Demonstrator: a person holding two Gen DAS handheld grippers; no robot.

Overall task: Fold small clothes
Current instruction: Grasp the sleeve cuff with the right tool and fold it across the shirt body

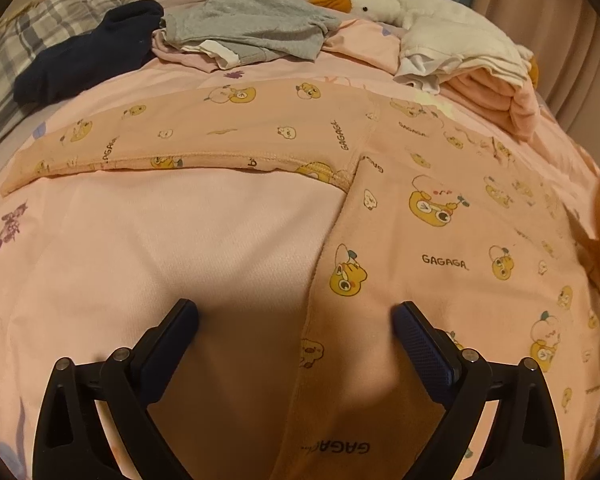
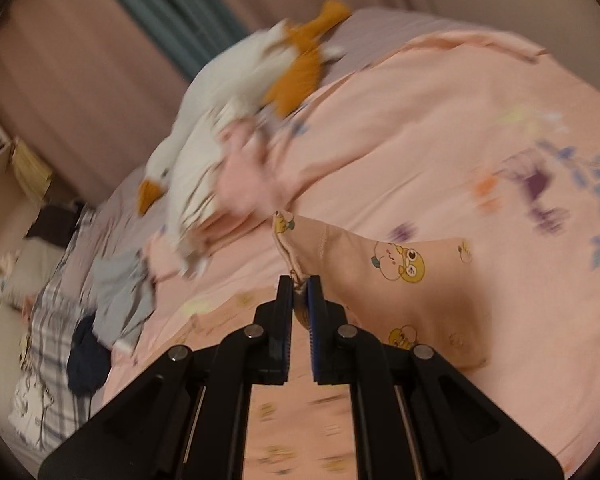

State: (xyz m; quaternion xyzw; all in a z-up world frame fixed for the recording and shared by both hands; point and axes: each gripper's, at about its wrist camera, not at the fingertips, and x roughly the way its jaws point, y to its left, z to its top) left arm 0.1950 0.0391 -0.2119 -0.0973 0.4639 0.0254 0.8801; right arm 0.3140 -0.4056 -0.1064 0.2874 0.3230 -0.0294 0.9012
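My left gripper (image 1: pixel 296 316) angles steeply downward with its jaws spread wide, nothing between the pads. My right gripper (image 2: pixel 300 284) tilts down more gently, rolled sideways, its jaws pinched tight on a fold of fabric.

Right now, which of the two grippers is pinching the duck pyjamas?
The right gripper. Its jaws are shut on an edge of the pink duck-print pyjamas, lifting it. The left gripper is wide open above the pyjamas and holds nothing.

Peach duck-print pants (image 1: pixel 380 200) spread flat on bed, 1 corner (image 2: pixel 300 240) lifted
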